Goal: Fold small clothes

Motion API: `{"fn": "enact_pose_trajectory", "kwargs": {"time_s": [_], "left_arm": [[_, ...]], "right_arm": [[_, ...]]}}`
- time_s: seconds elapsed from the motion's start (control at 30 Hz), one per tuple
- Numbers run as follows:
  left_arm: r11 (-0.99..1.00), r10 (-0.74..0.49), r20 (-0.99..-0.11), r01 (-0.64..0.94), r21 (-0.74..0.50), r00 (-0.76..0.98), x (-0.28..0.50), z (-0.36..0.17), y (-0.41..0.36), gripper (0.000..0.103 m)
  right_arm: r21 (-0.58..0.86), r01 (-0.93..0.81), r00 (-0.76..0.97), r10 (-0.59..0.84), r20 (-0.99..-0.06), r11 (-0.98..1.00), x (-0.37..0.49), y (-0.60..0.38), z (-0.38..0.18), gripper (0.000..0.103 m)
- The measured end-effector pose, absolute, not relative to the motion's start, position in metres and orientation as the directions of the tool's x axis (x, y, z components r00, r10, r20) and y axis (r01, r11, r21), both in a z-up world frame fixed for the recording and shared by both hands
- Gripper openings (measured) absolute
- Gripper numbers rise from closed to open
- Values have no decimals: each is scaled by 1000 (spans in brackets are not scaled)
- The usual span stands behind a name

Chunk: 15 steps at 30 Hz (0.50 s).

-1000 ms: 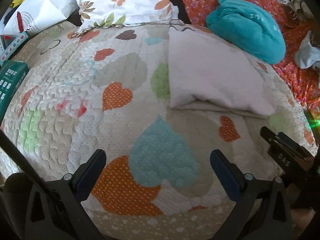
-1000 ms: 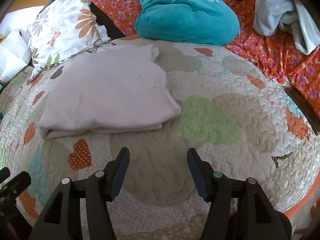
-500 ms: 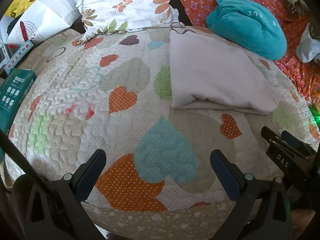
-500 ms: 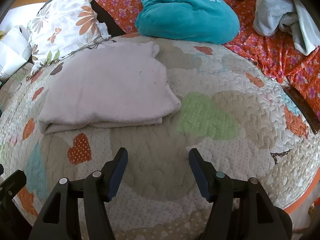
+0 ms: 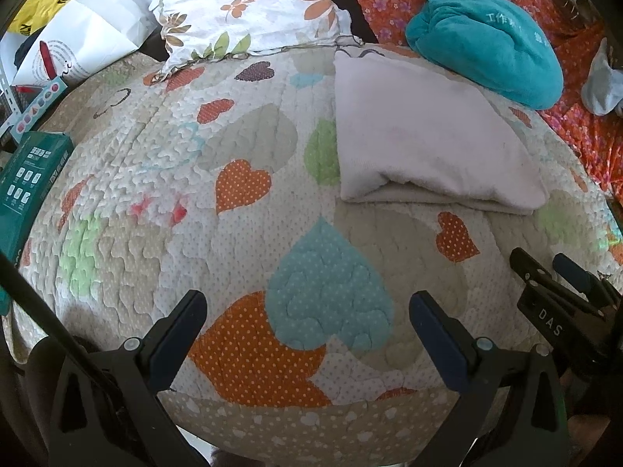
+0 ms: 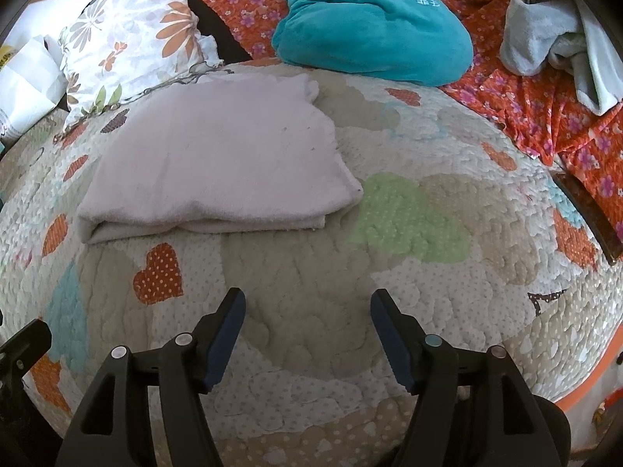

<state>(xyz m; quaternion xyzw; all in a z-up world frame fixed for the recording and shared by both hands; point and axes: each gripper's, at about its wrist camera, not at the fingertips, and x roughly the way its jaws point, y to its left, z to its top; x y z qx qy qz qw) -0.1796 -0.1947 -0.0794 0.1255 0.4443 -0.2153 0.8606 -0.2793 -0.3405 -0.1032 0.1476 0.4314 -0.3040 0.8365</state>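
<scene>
A pale pink folded cloth (image 5: pixel 428 144) lies flat on the heart-patterned quilt (image 5: pixel 194 179); it also shows in the right wrist view (image 6: pixel 218 163). My left gripper (image 5: pixel 307 311) is open and empty, above the quilt, short of the cloth and to its left. My right gripper (image 6: pixel 307 311) is open and empty, above the quilt near the cloth's front edge. The right gripper also shows at the right edge of the left wrist view (image 5: pixel 560 284).
A teal plush bundle (image 6: pixel 373 27) lies behind the cloth. A floral pillow (image 5: pixel 249 7) sits at the back left. Grey-blue clothes (image 6: pixel 553 35) lie on the orange floral sheet (image 6: pixel 545 116) at the right. A green box (image 5: pixel 27 183) and paper bag (image 5: pixel 78 43) sit at the left.
Both grippers have drawn back a little from the cloth, which looks smaller and farther. The cloth has not moved. Both stay open.
</scene>
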Motion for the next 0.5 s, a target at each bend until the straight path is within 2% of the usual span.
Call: {"fn": "enact_pose_trajectory", "kwargs": {"time_s": [0.5], "left_arm": [[874,-247,-843,485,19,478,-174,-90,-193,103]], "right_arm": [[-31,629,436,-386,-813,777,-276,-341,-108,77]]}}
